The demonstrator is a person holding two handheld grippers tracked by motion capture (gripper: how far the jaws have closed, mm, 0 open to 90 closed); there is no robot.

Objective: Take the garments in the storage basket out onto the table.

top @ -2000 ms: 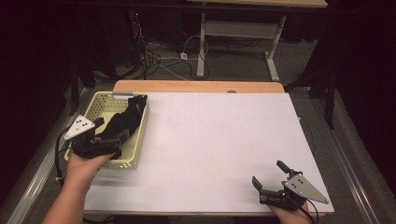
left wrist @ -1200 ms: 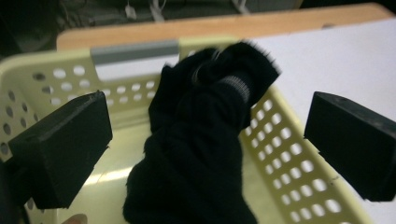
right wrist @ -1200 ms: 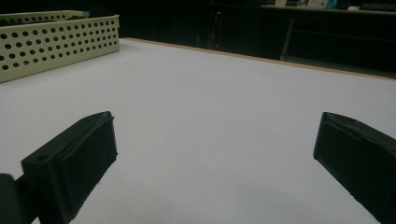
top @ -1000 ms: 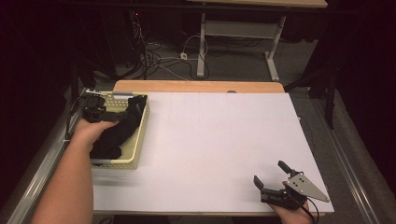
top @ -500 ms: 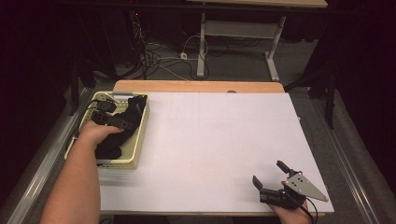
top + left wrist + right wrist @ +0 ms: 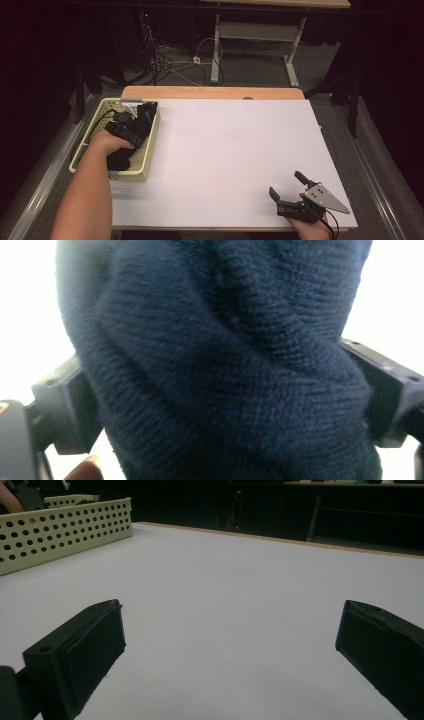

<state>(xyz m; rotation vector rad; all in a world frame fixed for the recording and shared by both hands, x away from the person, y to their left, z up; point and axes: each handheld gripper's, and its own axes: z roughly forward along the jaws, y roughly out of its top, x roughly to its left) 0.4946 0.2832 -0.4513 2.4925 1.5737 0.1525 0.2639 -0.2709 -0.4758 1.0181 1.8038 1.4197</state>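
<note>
A dark blue knitted cloth [image 6: 142,117] lies in a pale yellow perforated basket [image 6: 146,162] at the table's left. My left gripper [image 6: 125,129] reaches down into the basket on top of it. In the left gripper view the cloth [image 6: 225,325] bulges between the two jaws and touches both; my left gripper [image 6: 225,395] still stands wide, and its jaws have just been closing a little. My right gripper [image 6: 285,183] rests open near the front right of the white table top [image 6: 235,145], with nothing between its fingers [image 6: 87,650].
The basket's holed wall [image 6: 65,530] stands far left in the right gripper view. The table's wooden back edge [image 6: 210,93] runs behind the white sheet. Cables and a desk frame [image 6: 250,35] lie on the floor beyond.
My left hand has gone from the basket's near end to its far end, then come down and back toward the middle, onto the cloth. The right gripper has stayed put.
</note>
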